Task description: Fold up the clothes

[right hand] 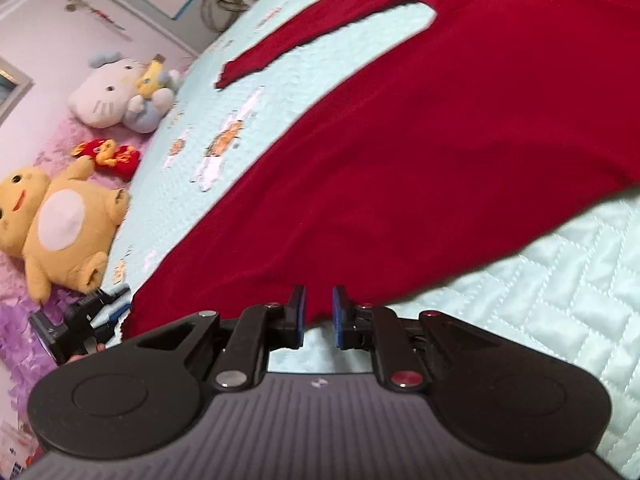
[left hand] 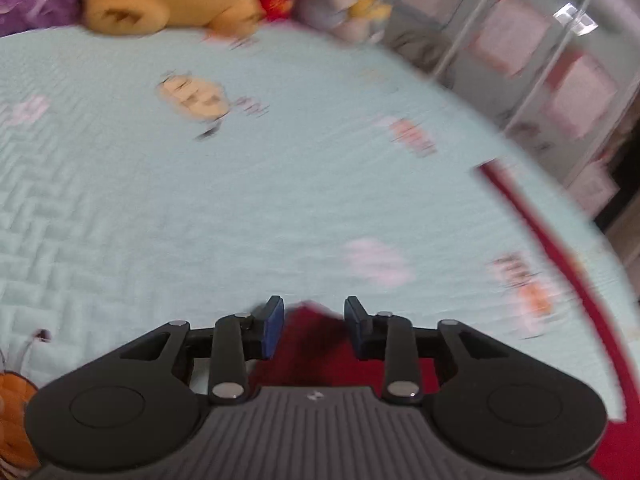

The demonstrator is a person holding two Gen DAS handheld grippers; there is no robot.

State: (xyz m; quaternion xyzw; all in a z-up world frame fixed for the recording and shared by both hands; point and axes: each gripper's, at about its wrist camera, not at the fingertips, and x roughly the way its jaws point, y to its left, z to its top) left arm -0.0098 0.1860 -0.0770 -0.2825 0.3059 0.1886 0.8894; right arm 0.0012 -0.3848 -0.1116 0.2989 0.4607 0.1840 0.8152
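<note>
Garment (right hand: 420, 140), red, spread ahead of right gripper (right hand: 319, 312); jaws narrowly apart at its hem. Left gripper (left hand: 314, 326) gapes wider over cloth. Judgement: grab the edge squarely, avoid quilt (right hand: 540, 300).

Red garment (right hand: 420, 140), mint quilted bedspread (left hand: 200, 200)

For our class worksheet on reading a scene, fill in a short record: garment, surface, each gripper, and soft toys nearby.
garment: red long-sleeved top, spread out flat
surface: pale green quilted bedspread
left gripper: jaws open, red cloth between them
right gripper: jaws open at the top's edge
soft toys: yellow plush bear, white plush cat, at the bedspread's edge
</note>
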